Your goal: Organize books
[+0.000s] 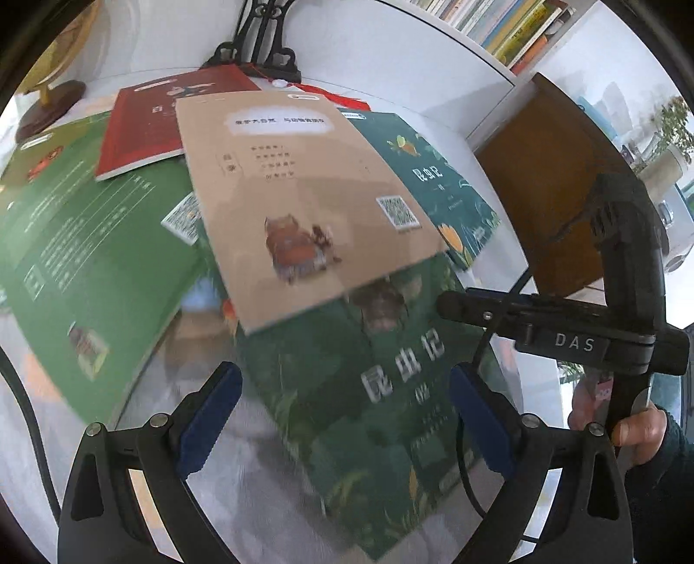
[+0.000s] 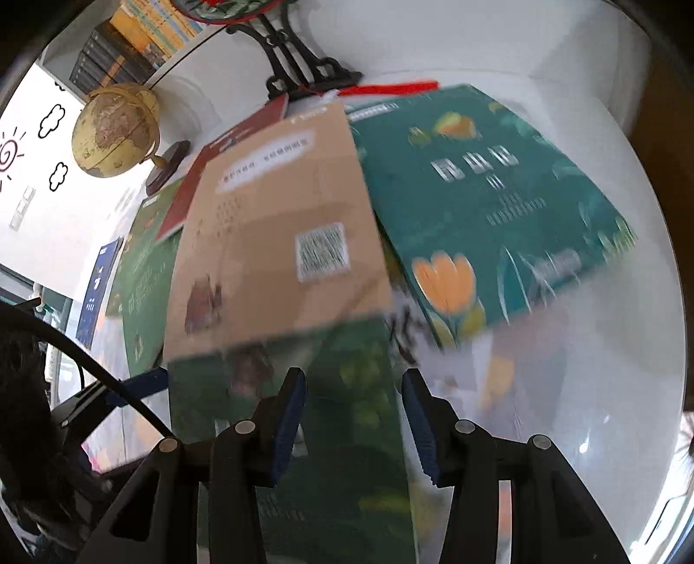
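We found the books far from sorted: a tan book [image 1: 303, 195] lay askew on top of a dark green book [image 1: 368, 390], with a red book [image 1: 152, 126], a light green book [image 1: 86, 243] and a teal book [image 2: 499, 208] fanned loosely over the white tabletop [image 2: 585, 390]. None were stacked or shelved yet. The bookshelf [image 1: 499, 26] behind already held a row of upright books. Our left gripper [image 1: 345, 416] hung with fingers spread wide, holding nothing; our right gripper [image 2: 353, 416] hung partly spread over the dark green book, gripping nothing.
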Motion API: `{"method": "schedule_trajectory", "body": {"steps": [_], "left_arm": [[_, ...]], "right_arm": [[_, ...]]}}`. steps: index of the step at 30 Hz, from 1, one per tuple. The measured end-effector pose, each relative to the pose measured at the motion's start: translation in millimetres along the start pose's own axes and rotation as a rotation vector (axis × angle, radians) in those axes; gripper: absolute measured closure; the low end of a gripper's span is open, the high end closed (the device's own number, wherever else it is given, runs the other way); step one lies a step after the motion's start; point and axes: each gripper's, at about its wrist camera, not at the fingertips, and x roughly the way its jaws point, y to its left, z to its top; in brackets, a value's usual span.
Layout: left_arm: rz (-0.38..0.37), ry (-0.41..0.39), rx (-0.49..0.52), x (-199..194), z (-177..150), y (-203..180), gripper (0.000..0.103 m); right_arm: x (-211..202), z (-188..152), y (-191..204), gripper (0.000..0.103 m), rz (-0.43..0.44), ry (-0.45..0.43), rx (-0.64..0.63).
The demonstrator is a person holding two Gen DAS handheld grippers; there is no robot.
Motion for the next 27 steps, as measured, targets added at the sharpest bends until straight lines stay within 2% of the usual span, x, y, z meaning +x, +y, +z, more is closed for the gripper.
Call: {"method": "schedule_trajectory", "body": {"steps": [5, 8, 13, 15, 18, 23, 25, 27], "left_arm": [[0.034, -0.003, -0.054, -12, -21, 12, 0.007], [0.025, 0.017, -0.088, -7, -30, 15, 0.007], [-0.061, 0.051, -0.078, 3, -40, -2, 0.007], [-0.038, 0.053, -0.054, 2, -45, -13, 0.007], [-0.038, 0.080, -0.006, -2, -58, -21, 0.007], [-0.093, 0.160, -0.047, -3, -91, -10, 0.007], [-0.102, 0.149, -0.045, -7, -96, -8, 0.007], [-0.097, 0.146, -0.062, -9, -97, -4, 0.012]], "right_arm": [[-14, -23, -9, 0.057, 0.010, -0.005, 0.013], [-12, -33, -12, 0.057, 0.016, 0.010, 0.028], [-13, -44, 0, 0.057, 0.018, 0.007, 0.000], [-13, -50, 5, 0.057, 0.035, 0.018, -0.008], [-16, -62, 10, 0.057, 0.008, 0.024, -0.037], [-19, -93, 11, 0.057, 0.088, 0.094, -0.052], [-19, -104, 16, 0.057, 0.104, 0.130, -0.069], [-16, -113, 19, 0.057, 0.099, 0.178, -0.071]]}}
